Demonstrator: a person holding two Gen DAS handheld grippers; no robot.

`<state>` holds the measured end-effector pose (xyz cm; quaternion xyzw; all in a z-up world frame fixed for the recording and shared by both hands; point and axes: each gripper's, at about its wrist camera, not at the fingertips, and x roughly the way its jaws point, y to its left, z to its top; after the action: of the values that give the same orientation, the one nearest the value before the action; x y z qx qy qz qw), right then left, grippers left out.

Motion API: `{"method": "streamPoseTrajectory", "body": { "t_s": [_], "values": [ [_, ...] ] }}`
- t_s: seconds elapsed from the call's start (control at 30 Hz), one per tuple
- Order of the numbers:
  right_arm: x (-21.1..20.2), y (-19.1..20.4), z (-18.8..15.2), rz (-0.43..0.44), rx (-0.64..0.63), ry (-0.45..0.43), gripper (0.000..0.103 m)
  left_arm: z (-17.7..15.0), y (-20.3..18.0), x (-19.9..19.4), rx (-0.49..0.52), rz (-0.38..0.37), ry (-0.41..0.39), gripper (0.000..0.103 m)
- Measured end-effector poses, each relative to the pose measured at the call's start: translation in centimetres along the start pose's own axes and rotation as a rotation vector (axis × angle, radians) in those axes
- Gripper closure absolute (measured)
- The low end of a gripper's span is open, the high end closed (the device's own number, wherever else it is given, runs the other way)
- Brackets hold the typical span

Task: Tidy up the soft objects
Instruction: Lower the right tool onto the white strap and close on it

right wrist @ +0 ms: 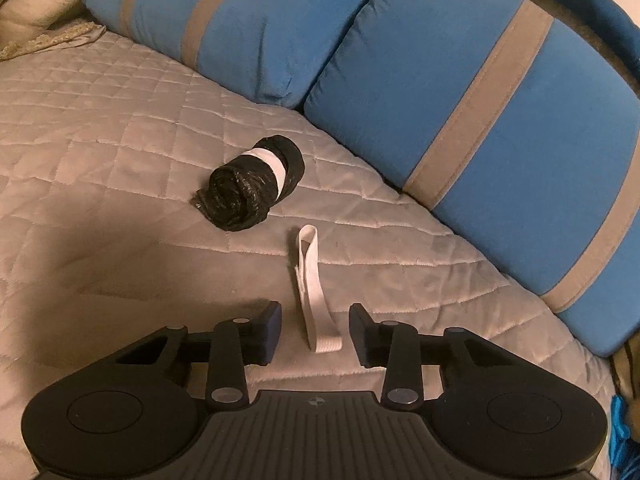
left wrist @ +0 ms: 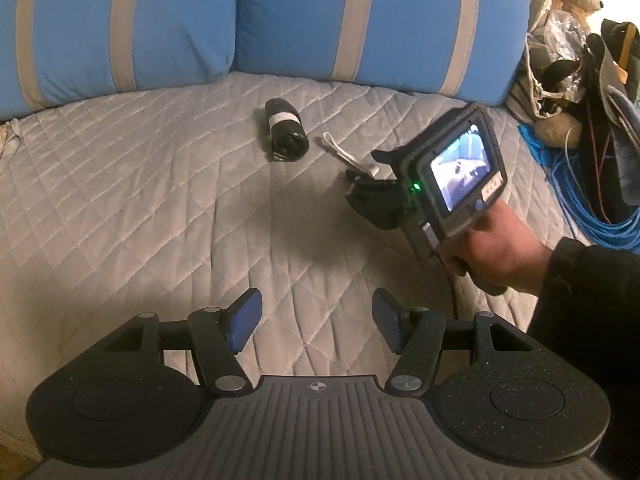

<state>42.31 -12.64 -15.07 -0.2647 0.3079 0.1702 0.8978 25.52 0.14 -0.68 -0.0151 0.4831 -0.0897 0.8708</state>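
On quilted mattress (right wrist: 120,128), rolled black bundle (right wrist: 250,186), flat white elastic strap (right wrist: 314,288)

Quilted grey mattress (left wrist: 160,184), striped blue cushions (right wrist: 500,120), perhaps warm lamplight.

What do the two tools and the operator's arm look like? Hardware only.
Both tools, left tool and right tool, are matte black with speckled linkage arms, silver pivot pins, round side discs, a ribbed grey centre plate bearing a crosshair mark, and dark blue pads. The right unit has a rear screen, green LED and black cable. The hand is bare below a black sleeve.
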Motion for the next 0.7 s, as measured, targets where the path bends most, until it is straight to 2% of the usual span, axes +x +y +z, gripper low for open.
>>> {"method": "streamPoseTrajectory", "body": {
  "t_s": [0.1,0.2,0.23,0.27,0.5,0.57,0.7],
  "values": [
    [0.6,-0.1,0.3,0.002,0.013,0.008,0.069,-0.1,-0.1,0.4,-0.003,-0.002,0.022,0.043],
    [1.2,-0.3,0.6,0.012,0.027,0.023,0.083,-0.1,-0.2,0.7,0.004,-0.011,0.03,0.043],
    [1.3,-0.5,0.7,0.018,0.054,0.034,0.091,-0.1,-0.3,0.8,0.009,-0.007,0.032,0.043],
    [1.3,-0.9,0.8,0.034,0.093,0.043,0.094,-0.1,-0.4,0.9,0.011,-0.002,0.034,0.043],
    [0.0,-5.3,0.9,0.199,0.465,0.087,0.098,0.0,-0.9,0.9,0.019,-0.006,0.029,0.043],
    [-0.1,-5.8,0.6,0.206,0.5,0.108,0.098,0.0,-1.0,1.1,0.026,-0.002,0.028,0.043],
    [0.5,-5.1,0.3,0.21,0.475,0.144,0.096,-0.2,-1.2,1.5,0.031,0.004,0.04,0.043]
  ]
}}
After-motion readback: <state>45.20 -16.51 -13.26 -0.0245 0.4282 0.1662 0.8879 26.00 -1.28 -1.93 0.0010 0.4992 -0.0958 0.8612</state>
